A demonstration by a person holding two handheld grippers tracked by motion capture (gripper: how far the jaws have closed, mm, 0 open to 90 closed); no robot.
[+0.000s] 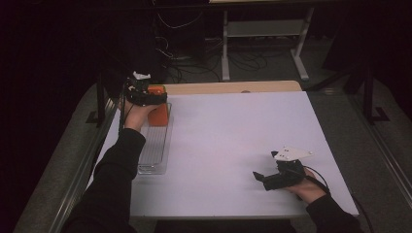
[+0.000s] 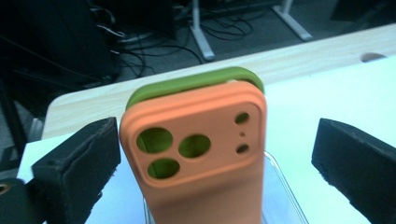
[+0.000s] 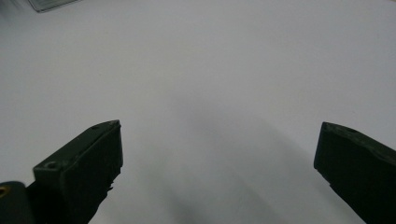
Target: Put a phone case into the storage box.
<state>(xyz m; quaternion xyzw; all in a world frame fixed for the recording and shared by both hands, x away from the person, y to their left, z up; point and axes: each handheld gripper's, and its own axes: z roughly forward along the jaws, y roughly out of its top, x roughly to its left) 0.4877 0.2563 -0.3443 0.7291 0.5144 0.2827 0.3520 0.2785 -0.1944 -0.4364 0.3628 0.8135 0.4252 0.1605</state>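
With our left gripper (image 2: pixel 210 154) released around the orange phone case (image 2: pixel 201 154) standing in the clear tray (image 1: pixel 154 145) against a green case (image 2: pixel 196 79), and our right gripper (image 3: pixel 217 154) open over bare table, a careless withdrawal could topple both.

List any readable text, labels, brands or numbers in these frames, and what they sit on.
None readable.
Orange phone case: plain back, camera cutouts, no print.
Green phone case behind it: only its edge shows, no print.
Clear tray: no label.
White table: blank.
Left gripper and right gripper: no markings legible.
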